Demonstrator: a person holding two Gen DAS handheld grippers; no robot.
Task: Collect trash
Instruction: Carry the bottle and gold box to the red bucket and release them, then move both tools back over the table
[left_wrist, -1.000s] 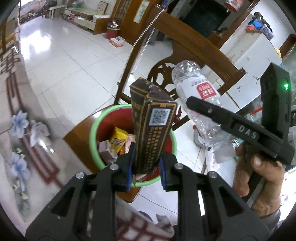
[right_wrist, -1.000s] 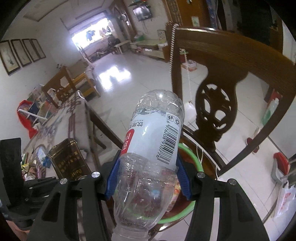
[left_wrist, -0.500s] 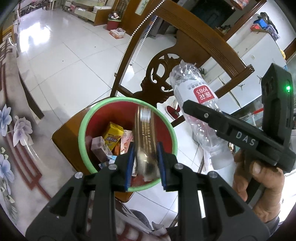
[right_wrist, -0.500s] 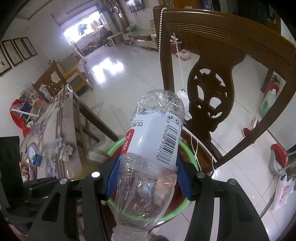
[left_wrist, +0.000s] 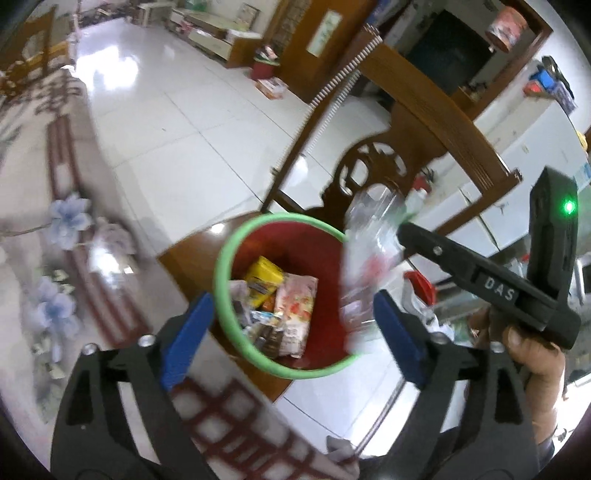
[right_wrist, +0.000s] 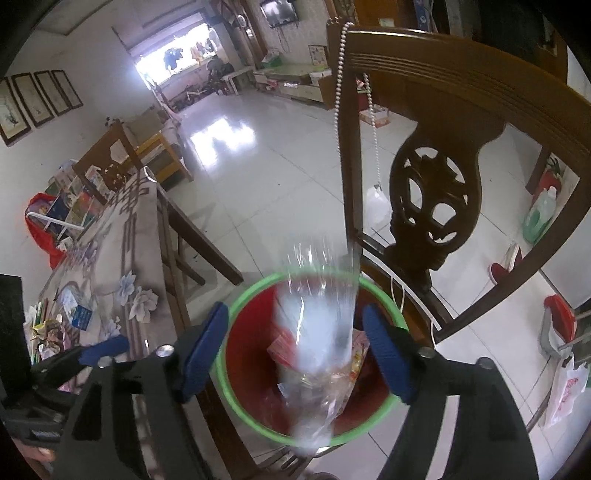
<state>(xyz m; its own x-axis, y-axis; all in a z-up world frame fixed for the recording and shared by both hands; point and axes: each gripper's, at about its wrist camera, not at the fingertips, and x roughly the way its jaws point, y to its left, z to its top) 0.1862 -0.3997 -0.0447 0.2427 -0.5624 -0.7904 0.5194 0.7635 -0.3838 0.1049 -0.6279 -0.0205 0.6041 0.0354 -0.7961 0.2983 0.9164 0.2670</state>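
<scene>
Right gripper (right_wrist: 295, 350) just opened; blurred bottle (right_wrist: 317, 332) between pads, over bin (right_wrist: 236, 354).

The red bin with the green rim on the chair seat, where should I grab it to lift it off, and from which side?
Probably the green rim, from above, on the side nearest the table: one finger inside the wall, one outside. The rim is a thin lip facing up, and the chair back crowds the far side.
</scene>
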